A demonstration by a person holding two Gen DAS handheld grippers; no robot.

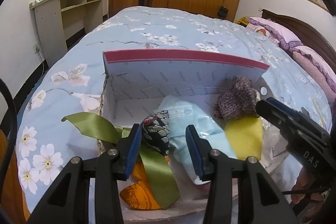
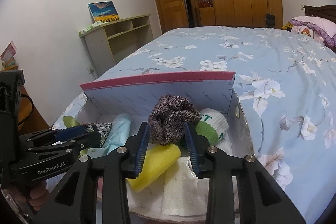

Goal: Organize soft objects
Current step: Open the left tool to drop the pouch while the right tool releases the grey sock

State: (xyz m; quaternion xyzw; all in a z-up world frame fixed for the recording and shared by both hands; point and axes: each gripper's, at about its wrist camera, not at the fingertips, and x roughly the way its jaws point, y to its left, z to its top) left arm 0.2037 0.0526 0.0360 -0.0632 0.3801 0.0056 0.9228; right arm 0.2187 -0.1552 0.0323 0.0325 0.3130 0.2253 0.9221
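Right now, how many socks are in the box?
2 that I can see: a purple-grey knitted sock between the right gripper's open jaws, and a white-and-green sock right of it. More may hide underneath.

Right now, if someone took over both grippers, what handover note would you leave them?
Left gripper: open, fingers either side of the dark wave-patterned fabric pouch, not gripping.
Right gripper: open, fingers flanking the mottled purple-grey knitted sock, which rests on the yellow foam sponge.
Both items lie inside the red-rimmed cardboard box, beside a light blue packet.
Done: visible soft items boxed.
Left: the green satin ribbon trails over the box's wall; probably tuck it in.
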